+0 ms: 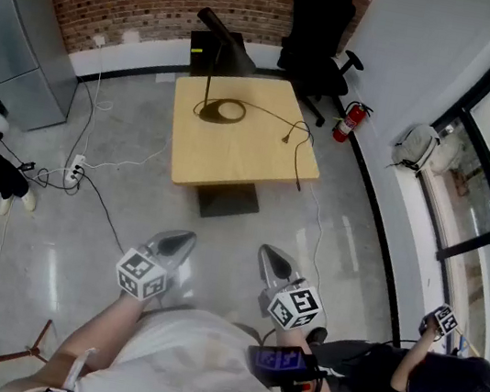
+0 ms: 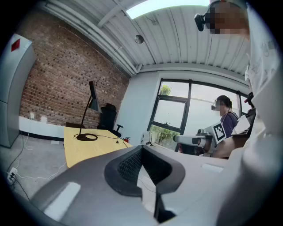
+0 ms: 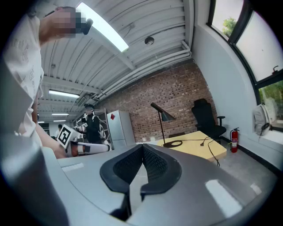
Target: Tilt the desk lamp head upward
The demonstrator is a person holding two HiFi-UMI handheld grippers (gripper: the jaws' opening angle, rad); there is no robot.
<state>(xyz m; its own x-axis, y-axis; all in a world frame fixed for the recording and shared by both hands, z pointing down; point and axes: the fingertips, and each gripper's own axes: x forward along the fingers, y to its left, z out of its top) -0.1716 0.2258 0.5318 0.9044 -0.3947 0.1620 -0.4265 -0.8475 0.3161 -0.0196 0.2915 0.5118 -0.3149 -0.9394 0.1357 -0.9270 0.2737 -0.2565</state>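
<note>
A black desk lamp stands at the far side of a square wooden table, its ring base on the top and its cone head pointing down. Its cord trails over the table's right edge. My left gripper and right gripper hover side by side over the floor, well short of the table, both shut and empty. In the left gripper view the lamp is far ahead of the shut gripper. In the right gripper view the lamp is likewise distant beyond the gripper.
A black office chair stands behind the table by the brick wall. A red fire extinguisher leans at the right wall. A grey cabinet is at the left, with a power strip and cables on the floor. A person sits at my right.
</note>
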